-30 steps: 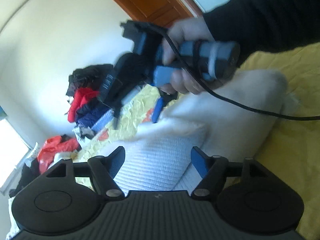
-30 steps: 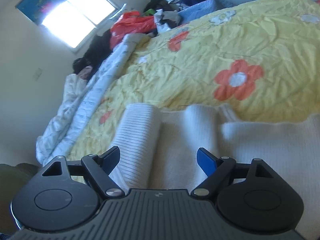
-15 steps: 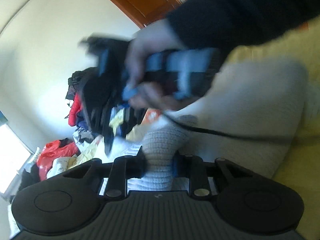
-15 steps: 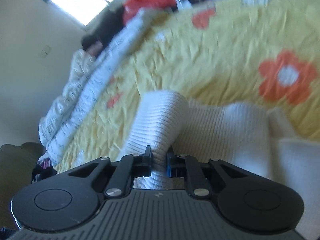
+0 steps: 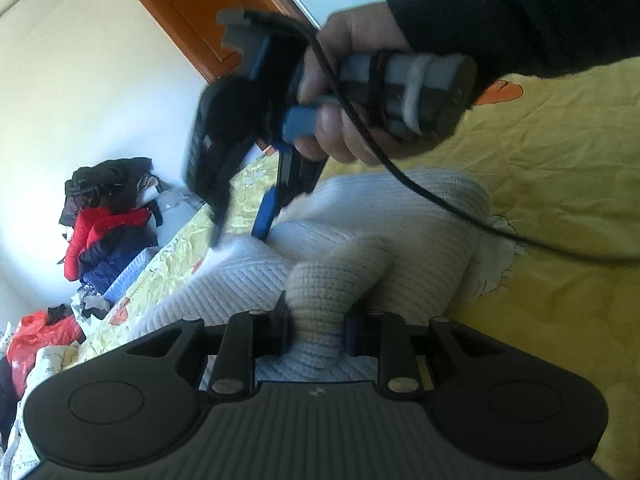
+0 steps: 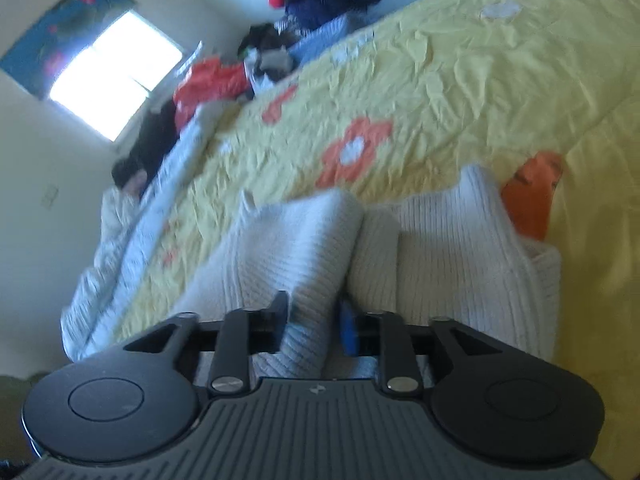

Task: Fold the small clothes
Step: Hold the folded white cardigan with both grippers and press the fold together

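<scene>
A white ribbed knit garment (image 5: 408,240) lies on the yellow flowered bedspread (image 5: 560,184). My left gripper (image 5: 316,330) is shut on a bunched fold of it. In the right wrist view my right gripper (image 6: 314,326) is shut on another raised fold of the same garment (image 6: 452,240). The right gripper also shows in the left wrist view (image 5: 244,216), held in a hand, its fingers down on the garment's far part.
A pile of red, blue and black clothes (image 5: 108,216) sits beyond the bed by the wall. A red bag (image 5: 32,340) and a rumpled white duvet (image 6: 132,240) lie along the bed's edge. A wooden door (image 5: 208,16) stands behind.
Both grippers went from open over the flat garment to shut on folds of it, and both folds are now lifted and drawn up.
</scene>
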The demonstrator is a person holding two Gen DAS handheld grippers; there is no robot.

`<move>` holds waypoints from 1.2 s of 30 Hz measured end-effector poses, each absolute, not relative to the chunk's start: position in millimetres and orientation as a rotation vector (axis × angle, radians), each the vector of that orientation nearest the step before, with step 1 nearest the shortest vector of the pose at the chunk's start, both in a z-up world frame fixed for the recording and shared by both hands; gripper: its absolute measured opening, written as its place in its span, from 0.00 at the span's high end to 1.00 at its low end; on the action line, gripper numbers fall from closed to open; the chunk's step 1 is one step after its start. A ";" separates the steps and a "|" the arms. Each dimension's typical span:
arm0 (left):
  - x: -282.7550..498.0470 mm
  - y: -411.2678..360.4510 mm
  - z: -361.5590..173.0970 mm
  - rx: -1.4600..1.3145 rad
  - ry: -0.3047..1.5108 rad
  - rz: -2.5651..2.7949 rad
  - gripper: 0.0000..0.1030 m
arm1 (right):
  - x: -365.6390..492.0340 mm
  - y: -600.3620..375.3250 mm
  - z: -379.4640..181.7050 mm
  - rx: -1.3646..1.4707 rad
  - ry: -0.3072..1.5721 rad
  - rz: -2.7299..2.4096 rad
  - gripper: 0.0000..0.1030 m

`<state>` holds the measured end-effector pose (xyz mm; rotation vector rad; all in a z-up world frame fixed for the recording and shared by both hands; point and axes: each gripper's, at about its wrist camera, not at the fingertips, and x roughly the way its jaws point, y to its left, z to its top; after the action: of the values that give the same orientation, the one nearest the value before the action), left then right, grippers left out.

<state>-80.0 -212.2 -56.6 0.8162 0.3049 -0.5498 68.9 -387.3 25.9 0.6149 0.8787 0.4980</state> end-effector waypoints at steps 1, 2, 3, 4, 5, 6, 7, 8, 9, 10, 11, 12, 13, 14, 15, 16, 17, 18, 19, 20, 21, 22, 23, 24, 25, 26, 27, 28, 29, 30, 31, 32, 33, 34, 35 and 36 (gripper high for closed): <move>-79.8 -213.4 -55.1 0.823 0.302 -0.548 0.77 | 70.3 -387.8 29.4 0.625 0.866 0.497 0.35; -81.3 -213.6 -56.2 0.828 0.300 -0.544 0.77 | 73.6 -388.4 32.5 0.627 0.861 0.490 0.30; -87.6 -215.0 -57.7 0.831 0.298 -0.538 0.77 | 77.8 -389.0 36.2 0.613 0.859 0.471 0.27; -89.2 -215.1 -57.6 0.832 0.298 -0.534 0.76 | 82.7 -386.8 39.0 0.584 0.861 0.447 0.27; -87.1 -212.6 -56.9 0.832 0.300 -0.532 0.76 | 88.1 -385.0 42.0 0.546 0.867 0.418 0.27; -88.1 -211.5 -55.4 0.830 0.303 -0.530 0.76 | 93.0 -383.9 44.1 0.500 0.872 0.381 0.25; -89.0 -211.0 -54.3 0.827 0.306 -0.529 0.76 | 97.3 -383.2 44.0 0.470 0.881 0.366 0.25; -92.5 -212.3 -54.9 0.827 0.307 -0.528 0.76 | 100.0 -381.5 40.1 0.460 0.904 0.376 0.26; -94.0 -212.7 -55.6 0.829 0.305 -0.526 0.76 | 104.2 -379.2 35.2 0.463 0.944 0.400 0.30; -89.7 -212.7 -56.0 0.831 0.304 -0.524 0.76 | 107.0 -375.6 29.7 0.480 0.978 0.434 0.37; -85.1 -213.5 -56.1 0.833 0.303 -0.523 0.76 | 108.3 -371.0 26.1 0.494 1.000 0.467 0.39; -86.2 -214.7 -56.0 0.835 0.302 -0.521 0.76 | 108.0 -364.2 25.3 0.484 1.005 0.489 0.39; -87.1 -215.4 -55.7 0.836 0.301 -0.520 0.76 | 107.1 -356.7 26.4 0.449 0.994 0.493 0.39; -87.1 -215.6 -55.9 0.835 0.301 -0.520 0.76 | 105.7 -349.9 27.0 0.420 0.985 0.489 0.41; -87.4 -215.8 -55.6 0.833 0.299 -0.519 0.76 | 105.8 -345.7 25.5 0.399 0.974 0.482 0.57; -88.0 -215.9 -54.4 0.828 0.299 -0.519 0.76 | 105.2 -344.3 23.4 0.392 0.961 0.484 0.70; -89.5 -215.9 -51.5 0.816 0.298 -0.518 0.77 | 105.0 -344.1 20.8 0.403 0.958 0.504 0.71; -91.8 -215.8 -47.8 0.803 0.296 -0.521 0.77 | 102.8 -346.0 21.2 0.412 0.939 0.509 0.72; -93.8 -216.2 -40.9 0.782 0.290 -0.522 0.77 | 97.8 -347.6 26.6 0.403 0.909 0.518 0.73; -95.1 -217.1 -32.8 0.756 0.280 -0.529 0.77 | 93.3 -351.0 35.2 0.396 0.877 0.524 0.73; -97.3 -218.7 -24.6 0.731 0.266 -0.543 0.77 | 85.5 -356.8 46.3 0.395 0.836 0.535 0.73; -99.7 -221.4 -16.9 0.708 0.253 -0.563 0.77 | 82.4 -362.4 56.0 0.397 0.804 0.540 0.73; -101.4 -225.5 -11.6 0.693 0.247 -0.582 0.77 | 77.7 -369.8 65.6 0.393 0.778 0.541 0.73; -101.6 -231.2 -10.2 0.683 0.257 -0.604 0.77 | 73.3 -378.1 73.3 0.375 0.762 0.536 0.73; -99.8 -236.6 -13.0 0.674 0.281 -0.626 0.77 | 73.2 -384.9 75.4 0.348 0.765 0.518 0.73; -95.5 -242.5 -19.7 0.666 0.320 -0.652 0.77 | 72.8 -392.7 71.7 0.326 0.787 0.488 0.73; -89.6 -249.5 -29.7 0.658 0.376 -0.678 0.77 | 75.0 -398.8 63.7 0.317 0.817 0.460 0.73; -86.3 -255.0 -38.6 0.652 0.406 -0.688 0.77 | 76.2 -404.0 51.2 0.291 0.853 0.425 0.74; -88.9 -259.1 -45.2 0.658 0.377 -0.685 0.77 | 75.8 -408.0 38.3 0.277 0.877 0.393 0.75; -94.6 -263.4 -49.8 0.688 0.333 -0.673 0.77 | 74.7 -412.8 27.0 0.285 0.881 0.371 0.75; -98.7 -265.6 -51.0 0.709 0.319 -0.664 0.77 | 71.9 -418.6 20.5 0.331 0.860 0.367 0.75; -100.1 -264.0 -49.7 0.708 0.319 -0.663 0.76 | 68.6 -420.4 17.5 0.370 0.848 0.361 0.73; -101.4 -259.4 -47.0 0.696 0.319 -0.669 0.73 | 66.1 -420.1 16.2 0.391 0.837 0.352 0.60; -102.4 -253.6 -43.1 0.690 0.319 -0.679 0.72 | 63.8 -416.5 15.3 0.393 0.829 0.338 0.54; -104.0 -245.1 -36.6 0.687 0.315 -0.689 0.71 | 61.5 -414.7 15.9 0.391 0.822 0.339 0.52; -106.1 -234.6 -29.1 0.682 0.313 -0.700 0.66 | 60.2 -414.4 18.5 0.394 0.819 0.337 0.48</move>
<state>-106.1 -234.6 -29.1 0.6823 0.3132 -0.6998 60.2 -414.4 18.5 0.3938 0.8188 0.3367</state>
